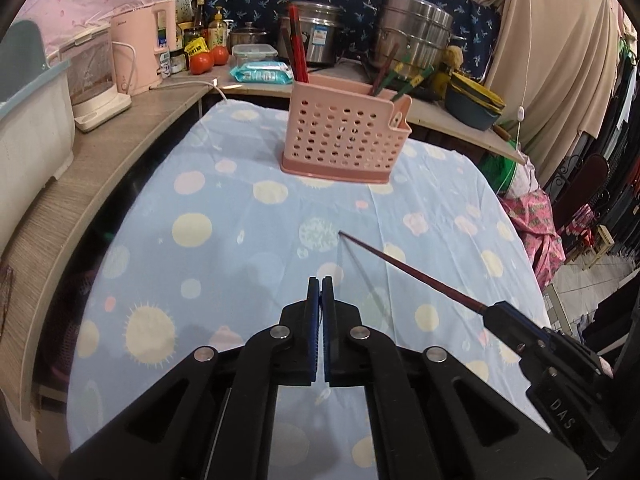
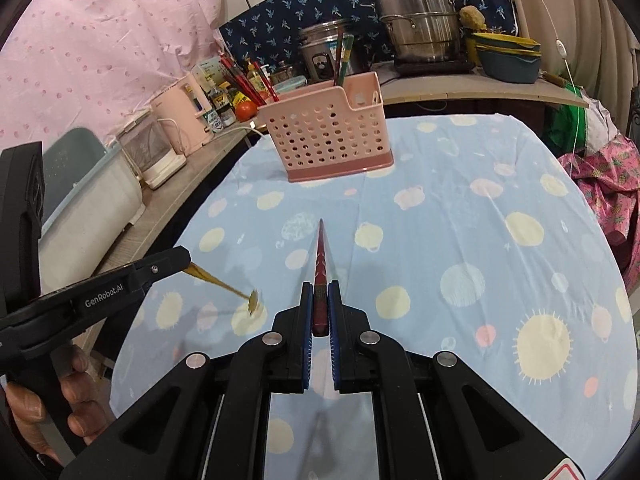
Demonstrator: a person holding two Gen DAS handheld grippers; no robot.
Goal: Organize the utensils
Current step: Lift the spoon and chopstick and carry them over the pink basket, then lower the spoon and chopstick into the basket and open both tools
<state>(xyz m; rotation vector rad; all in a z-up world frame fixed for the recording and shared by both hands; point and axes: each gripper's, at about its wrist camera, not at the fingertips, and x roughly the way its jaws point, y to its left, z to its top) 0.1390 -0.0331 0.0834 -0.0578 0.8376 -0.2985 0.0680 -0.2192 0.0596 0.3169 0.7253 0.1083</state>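
A pink perforated utensil caddy (image 1: 344, 136) (image 2: 328, 136) stands upright at the far side of the blue spotted tablecloth (image 1: 248, 240). Red chopsticks (image 1: 298, 48) stick out of its left compartment, and brown and green ones (image 1: 394, 72) out of its right. My right gripper (image 2: 320, 286) (image 1: 490, 312) is shut on a dark red chopstick (image 2: 321, 264) (image 1: 408, 270) that points forward toward the caddy. My left gripper (image 1: 320, 280) (image 2: 188, 258) is shut on a thin gold fork (image 2: 224, 286), whose tines hang just above the cloth. The fork is hidden in the left wrist view.
A wooden counter (image 1: 132, 120) runs along the left with a pink kettle (image 1: 140, 52), a clear steamer (image 1: 92, 72) and tomatoes (image 1: 200, 62). Steel pots (image 1: 414, 36) and stacked blue bowls (image 1: 474, 106) sit behind the caddy. A person's hand (image 2: 76, 396) holds the left gripper.
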